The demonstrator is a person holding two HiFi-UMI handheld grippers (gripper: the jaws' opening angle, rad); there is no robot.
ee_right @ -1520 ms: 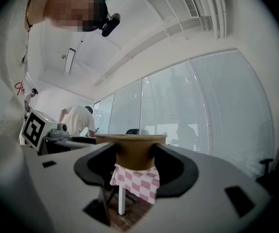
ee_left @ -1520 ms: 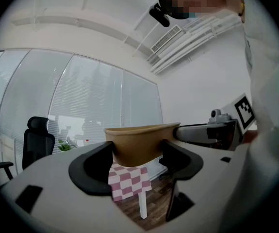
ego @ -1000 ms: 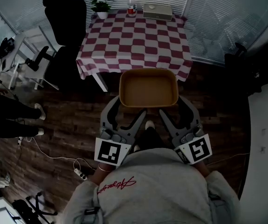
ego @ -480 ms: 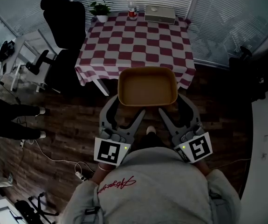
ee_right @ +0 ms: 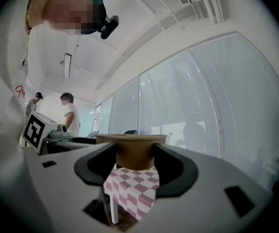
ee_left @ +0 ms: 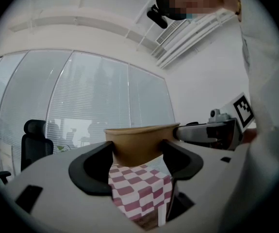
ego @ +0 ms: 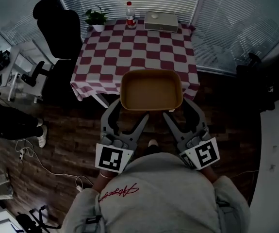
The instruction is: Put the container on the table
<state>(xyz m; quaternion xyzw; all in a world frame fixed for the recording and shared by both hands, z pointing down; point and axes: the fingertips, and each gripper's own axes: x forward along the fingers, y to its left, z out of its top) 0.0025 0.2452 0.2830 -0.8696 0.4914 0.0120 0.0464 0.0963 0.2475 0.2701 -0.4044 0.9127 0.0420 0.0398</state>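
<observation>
- The left gripper [ego: 128, 113] and the right gripper [ego: 180, 113] are each clamped on the near side of the container [ego: 151, 90]. In each gripper view, both jaws press against its brown wall just under the rim.
- The container hangs level in the air over the near edge of the table [ego: 134, 47]. It is not yet set down.
- Contents: the head view shows a bare interior with nothing in it.
- Advance both grippers together at equal height so the container does not twist or slip.
- Clear the table edge fully before lowering.
- Stop short of the plant [ego: 96, 18], the bottle [ego: 129, 14] and the flat box [ego: 161, 20] along the far edge. What the bottle and the box contain cannot be seen.
- Open the jaws only once the base rests flat on the checked cloth.
</observation>
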